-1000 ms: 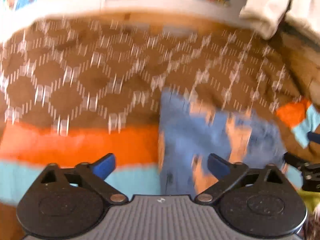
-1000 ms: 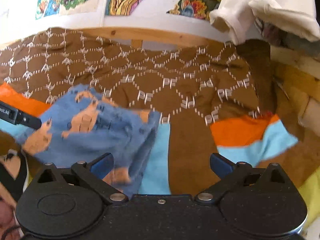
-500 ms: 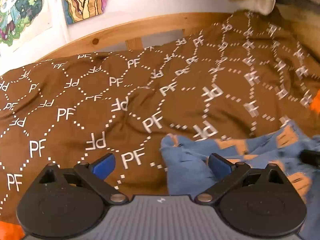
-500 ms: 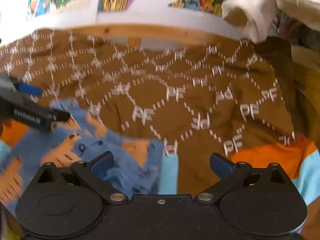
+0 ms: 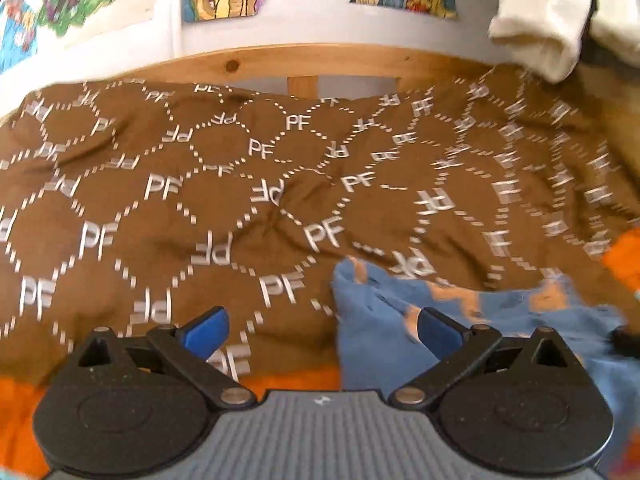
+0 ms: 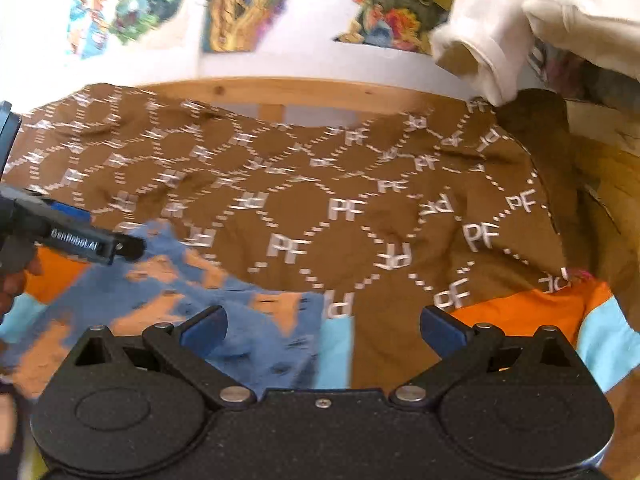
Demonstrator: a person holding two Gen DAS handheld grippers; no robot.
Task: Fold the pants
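Our left gripper [image 5: 320, 328] and right gripper [image 6: 320, 326] gape wide, holding nothing; the rumpled pants [image 6: 224, 304] may bunch if we grab both layers.

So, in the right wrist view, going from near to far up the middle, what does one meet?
Right tool → brown PF-patterned blanket → wooden bed rail → white wall → colourful pictures.

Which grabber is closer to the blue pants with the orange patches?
Hard to call; probably the left. The left gripper has its right-hand finger over the pants. The right gripper has its left-hand finger over them. Both jaws are open.
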